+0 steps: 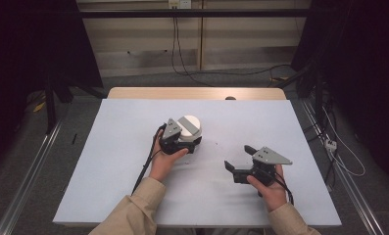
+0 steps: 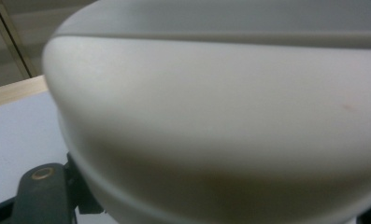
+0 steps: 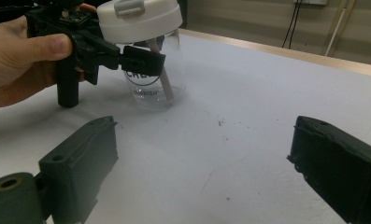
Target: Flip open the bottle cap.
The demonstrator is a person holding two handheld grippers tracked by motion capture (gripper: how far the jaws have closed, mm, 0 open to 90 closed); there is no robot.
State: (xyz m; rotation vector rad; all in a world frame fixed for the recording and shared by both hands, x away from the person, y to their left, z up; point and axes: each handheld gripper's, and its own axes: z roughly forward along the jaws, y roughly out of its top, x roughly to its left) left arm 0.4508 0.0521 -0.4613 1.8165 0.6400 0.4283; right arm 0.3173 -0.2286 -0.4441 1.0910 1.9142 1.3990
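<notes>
A clear jar [image 3: 153, 77] with a white lid [image 1: 189, 126] stands upright on the white table cover [image 1: 123, 161], a little left of centre. A pale stick leans inside it. My left gripper [image 1: 192, 138] is shut on the jar just under the lid, one black jaw crossing its front in the right gripper view. From the left gripper view the lid [image 2: 211, 116] looms very close. My right gripper [image 1: 238, 157] hovers to the right of the jar and apart from it. It is open, with bare table cover between its jaws [image 3: 206, 163].
The table's wooden back edge [image 1: 197, 93] shows beyond the cover. Metal rails [image 1: 30, 176] run along the floor on both sides. Cables [image 1: 339, 147] trail on the floor at the right and behind the table.
</notes>
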